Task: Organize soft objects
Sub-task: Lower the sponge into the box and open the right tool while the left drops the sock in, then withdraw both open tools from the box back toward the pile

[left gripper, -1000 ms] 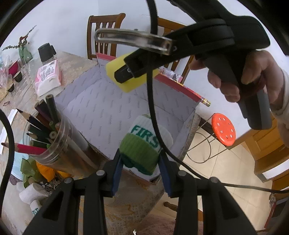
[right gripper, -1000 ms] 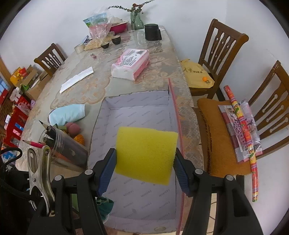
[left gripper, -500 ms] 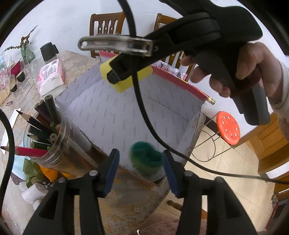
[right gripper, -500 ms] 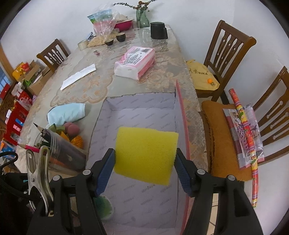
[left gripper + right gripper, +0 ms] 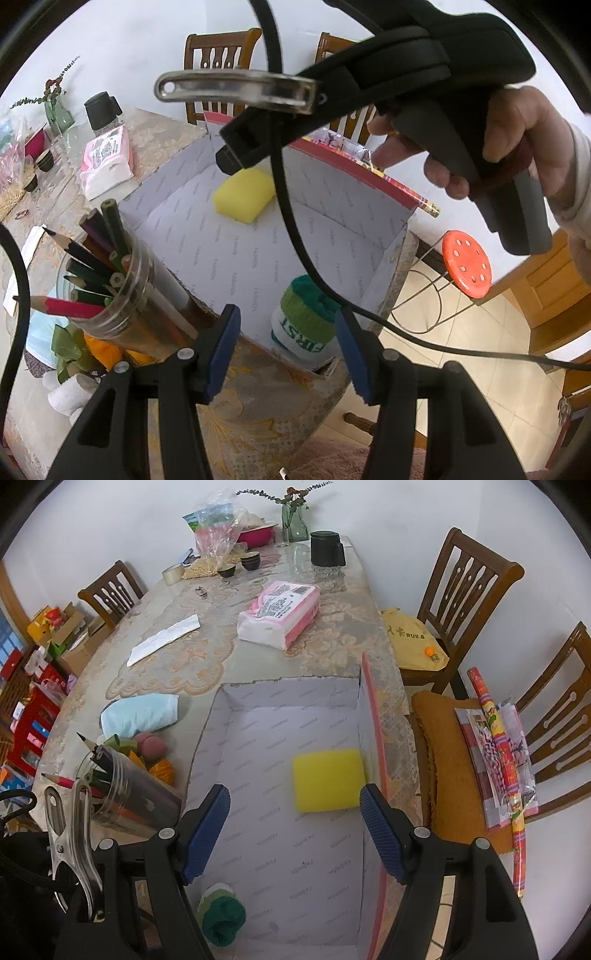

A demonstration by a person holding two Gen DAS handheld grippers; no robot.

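A home dining room: a long table (image 5: 207, 653) under a floral lace cloth, with carved wooden chairs (image 5: 469, 590) around it against white walls. Household clutter covers it (a tissue pack (image 5: 279, 614), tea cups (image 5: 240, 563), a vase of dried stems (image 5: 295, 524), a jar of pencils (image 5: 110, 280)), and an orange stool (image 5: 467, 264) stands on tiled floor.

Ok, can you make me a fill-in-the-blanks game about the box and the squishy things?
1. The sponge lying in the box is coloured ____.
2. The rolled sock has the word ____ printed on it.
3. The clear jar beside the box is full of ____.
4. The pack of tissues on the table is white and ____.

Missing words: yellow; FIRST; pencils; pink
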